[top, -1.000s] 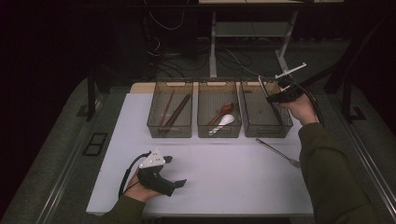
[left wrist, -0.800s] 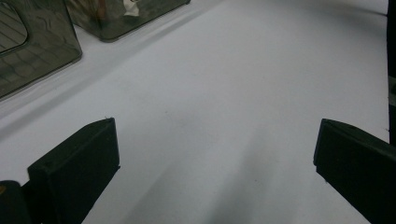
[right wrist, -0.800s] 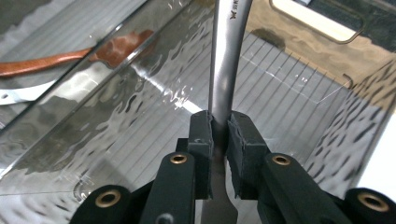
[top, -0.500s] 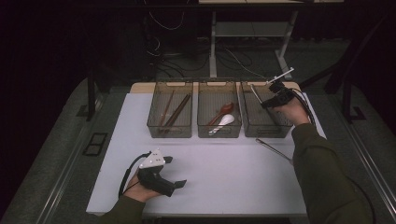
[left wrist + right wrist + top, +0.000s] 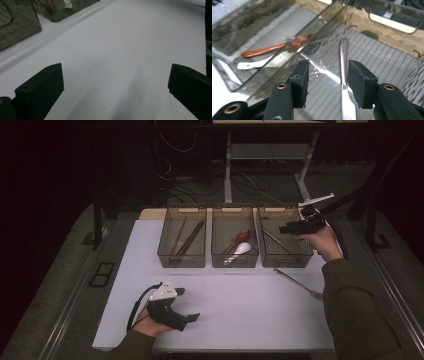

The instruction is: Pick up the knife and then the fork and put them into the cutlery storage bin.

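Three smoky clear bins stand in a row at the back of the white table (image 5: 240,300). The right bin (image 5: 285,260) holds a metal utensil (image 5: 274,240), which lies flat on its ribbed floor (image 5: 343,52). My right gripper (image 5: 285,228) hovers over this bin, its jaws open (image 5: 327,75) with the utensil's handle below the gap, near the right jaw. A second metal utensil (image 5: 298,283) lies on the table in front of the right bin. Low on the table at the front left, my left gripper (image 5: 187,305) rests open (image 5: 115,82) over bare white surface.
The middle bin (image 5: 235,262) holds a red spoon (image 5: 239,237) and a white spoon (image 5: 239,251); both also show through the bin wall (image 5: 269,51). Dark chopsticks (image 5: 187,240) lie in the left bin (image 5: 182,260). Dark floor and table legs lie beyond.
My right gripper has come down a little over the right bin. The left gripper has stayed where it was.
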The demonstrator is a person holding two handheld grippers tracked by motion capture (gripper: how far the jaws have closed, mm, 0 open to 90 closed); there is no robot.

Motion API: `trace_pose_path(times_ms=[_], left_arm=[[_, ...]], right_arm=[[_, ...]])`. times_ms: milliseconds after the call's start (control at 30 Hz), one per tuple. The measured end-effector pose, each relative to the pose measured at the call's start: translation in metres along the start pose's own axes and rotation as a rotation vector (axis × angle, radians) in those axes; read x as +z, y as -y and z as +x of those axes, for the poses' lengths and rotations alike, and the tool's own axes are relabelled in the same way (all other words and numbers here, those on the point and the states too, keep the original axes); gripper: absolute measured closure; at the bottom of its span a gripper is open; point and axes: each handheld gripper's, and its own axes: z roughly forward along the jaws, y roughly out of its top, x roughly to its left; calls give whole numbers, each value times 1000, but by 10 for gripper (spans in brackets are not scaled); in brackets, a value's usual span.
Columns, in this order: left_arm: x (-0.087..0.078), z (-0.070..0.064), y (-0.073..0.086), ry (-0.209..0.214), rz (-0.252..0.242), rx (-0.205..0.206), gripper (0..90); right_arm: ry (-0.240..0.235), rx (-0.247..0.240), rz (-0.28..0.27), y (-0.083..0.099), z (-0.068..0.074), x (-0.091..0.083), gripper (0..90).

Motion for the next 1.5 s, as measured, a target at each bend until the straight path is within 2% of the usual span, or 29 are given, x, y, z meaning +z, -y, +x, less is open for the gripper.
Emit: trace_pose_path(times_ms=[400, 600, 1033, 1500], left_arm=[[0, 0, 0, 2, 2, -1, 0], [0, 1, 1, 9, 7, 0, 0], [1, 1, 1, 6, 9, 3, 0], [2, -1, 1, 7, 15, 11, 0]], right_arm=[[-2, -72, -86, 17, 23, -31, 402], [-13, -97, -114, 32, 34, -47, 395], [-33, -142, -100, 67, 52, -65, 400], [-30, -177, 12, 95, 58, -65, 408]])
